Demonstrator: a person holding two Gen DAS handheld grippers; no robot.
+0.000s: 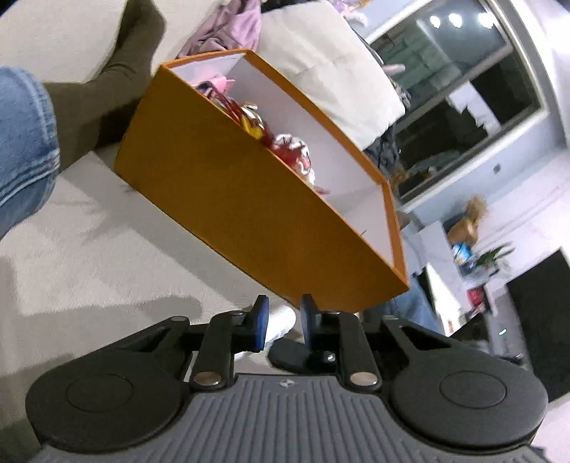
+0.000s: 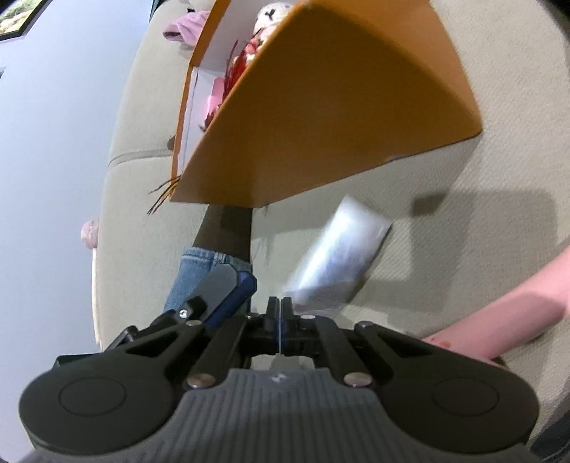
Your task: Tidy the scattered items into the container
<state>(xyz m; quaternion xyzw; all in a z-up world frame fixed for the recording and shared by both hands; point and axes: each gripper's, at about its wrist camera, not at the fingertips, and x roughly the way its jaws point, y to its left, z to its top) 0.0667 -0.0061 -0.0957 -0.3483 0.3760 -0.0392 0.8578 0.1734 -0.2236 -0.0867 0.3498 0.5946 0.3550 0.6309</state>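
An orange box (image 1: pixel 228 203) with a white inside stands on a beige sofa and holds several feathered and plush items (image 1: pixel 292 153). My left gripper (image 1: pixel 283 322) is open and empty, just below the box's near corner. In the right wrist view the box (image 2: pixel 320 117) fills the top. My right gripper (image 2: pixel 280 313) is shut on the edge of a clear plastic packet (image 2: pixel 338 256), which hangs over the sofa seat below the box. The other gripper's blue-padded finger (image 2: pixel 231 295) shows at the left.
A person's leg in jeans (image 1: pixel 25 142) and a dark sock (image 1: pixel 117 78) lies left of the box. A purple garment (image 1: pixel 228 28) and a cream cushion (image 1: pixel 331 67) lie behind it. A bare forearm (image 2: pixel 516 306) is at the right. Room windows are beyond.
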